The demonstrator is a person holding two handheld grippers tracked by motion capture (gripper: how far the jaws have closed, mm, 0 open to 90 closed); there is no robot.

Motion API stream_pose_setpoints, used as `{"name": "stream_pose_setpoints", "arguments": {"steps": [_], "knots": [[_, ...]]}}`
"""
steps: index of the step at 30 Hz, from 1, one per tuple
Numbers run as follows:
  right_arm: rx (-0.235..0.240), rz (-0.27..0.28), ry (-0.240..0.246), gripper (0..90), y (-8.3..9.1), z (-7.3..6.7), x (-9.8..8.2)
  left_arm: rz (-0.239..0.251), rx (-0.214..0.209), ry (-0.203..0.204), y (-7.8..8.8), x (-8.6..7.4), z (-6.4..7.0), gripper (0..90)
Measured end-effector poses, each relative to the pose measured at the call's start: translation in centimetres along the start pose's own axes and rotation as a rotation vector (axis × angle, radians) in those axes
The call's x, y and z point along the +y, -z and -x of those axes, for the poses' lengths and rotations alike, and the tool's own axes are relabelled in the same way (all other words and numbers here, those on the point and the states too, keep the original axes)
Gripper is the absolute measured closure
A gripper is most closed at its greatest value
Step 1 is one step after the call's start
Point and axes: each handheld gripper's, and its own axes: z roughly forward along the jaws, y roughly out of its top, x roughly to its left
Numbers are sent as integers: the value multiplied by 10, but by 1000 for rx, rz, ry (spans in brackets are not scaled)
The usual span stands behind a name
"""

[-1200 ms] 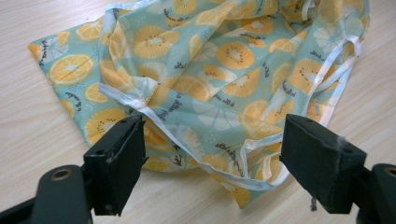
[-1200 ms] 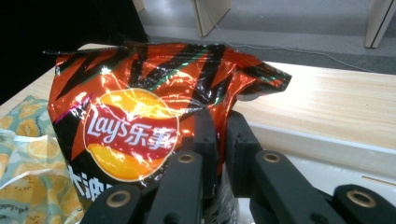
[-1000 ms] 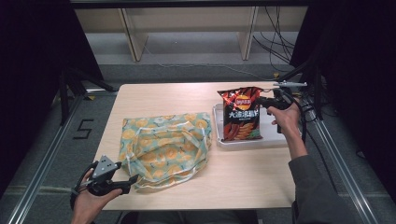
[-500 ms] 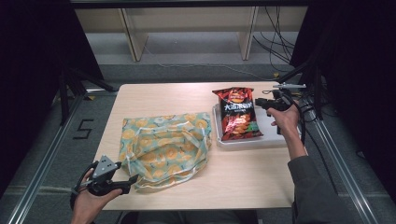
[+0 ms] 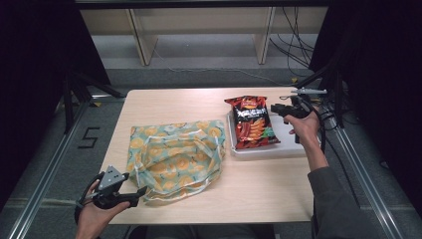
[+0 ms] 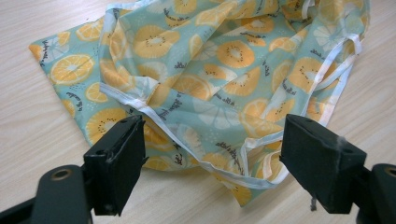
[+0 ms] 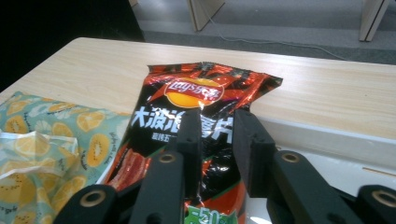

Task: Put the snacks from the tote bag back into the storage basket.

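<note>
A red-and-black chip bag (image 5: 254, 127) lies in the white tray (image 5: 291, 147) at the table's right side. My right gripper (image 5: 274, 109) hovers at the bag's right edge. In the right gripper view the jaws (image 7: 217, 126) stand a little apart over the chip bag (image 7: 196, 98); they have just been opening and do not press on it. A teal fabric bag with an orange-slice print (image 5: 174, 157) lies crumpled left of the tray. My left gripper (image 5: 138, 196) sits at its near left corner, jaws wide open (image 6: 210, 140) around the white-trimmed hem of the fabric bag (image 6: 224, 60).
The tray's white rim (image 7: 327, 140) runs along the bag's right side. Bare wood lies behind the fabric bag and along the table's front edge. Black frame rails flank the table, and cables trail at the right.
The chip bag, held up and tilted before, has dropped to lie flat in the tray. The right jaws have spread apart. The left gripper has stayed put.
</note>
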Motion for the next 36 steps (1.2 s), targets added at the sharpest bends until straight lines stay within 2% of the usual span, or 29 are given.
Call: {"name": "stream_pose_setpoints", "arguments": {"steps": [1,2,4,5,6,7,9,11,12,13,14,15,16,18,19,21,22,24,27,28,31,32,33,34,35,36], "knots": [[4,1,-17,685,0,-4,0,0,1,7,0,0,0,216],[9,1,7,670,1,-3,1,-3,7,9,0,0,0,216],[20,3,-31,641,2,-9,1,-2,6,5,1,0,0,216],[29,2,5,626,2,-8,2,-2,6,2,1,0,0,216],[29,2,5,626,2,-8,2,-2,6,2,1,0,0,216],[37,-9,-16,594,4,-13,1,-1,5,7,0,0,0,215],[48,7,13,560,4,-13,2,0,5,4,1,0,-1,216],[59,7,8,524,5,-17,3,-1,6,0,1,0,-1,215],[64,9,0,507,5,-20,3,-3,2,-23,1,0,-3,216],[62,1,-1,493,6,-22,3,0,7,0,1,0,-1,215],[66,-5,-7,479,7,-24,3,0,9,40,1,-1,1,215],[66,-5,-7,479,7,-24,3,0,9,40,1,-1,1,215],[72,-2,0,453,6,-27,4,-3,7,-3,1,0,-1,214],[71,-8,35,436,6,-29,4,-2,7,2,1,0,-1,213],[78,-20,21,430,7,-32,4,-2,7,1,1,0,-1,213],[83,-12,32,420,6,-35,4,-5,8,1,1,0,-1,214],[88,-17,17,413,7,-37,4,-5,7,-2,1,0,-1,213],[80,-17,29,409,7,-38,4,-5,7,0,1,0,-1,213],[96,-17,38,404,7,-41,4,6,6,8,1,0,-1,213],[99,-21,22,402,7,-43,4,4,6,7,1,0,-1,213],[103,-26,38,389,7,-45,3,4,5,7,1,0,-1,213],[96,-22,74,388,6,-45,3,-19,17,11,3,0,0,213],[111,-29,41,387,5,-48,2,-17,15,8,3,0,0,213],[107,-25,48,386,4,-48,1,1,5,2,1,0,-1,213],[108,-32,52,385,4,-48,1,-7,12,13,2,0,0,213],[109,-31,51,384,4,-48,1,-18,15,6,3,0,-1,213]]}}
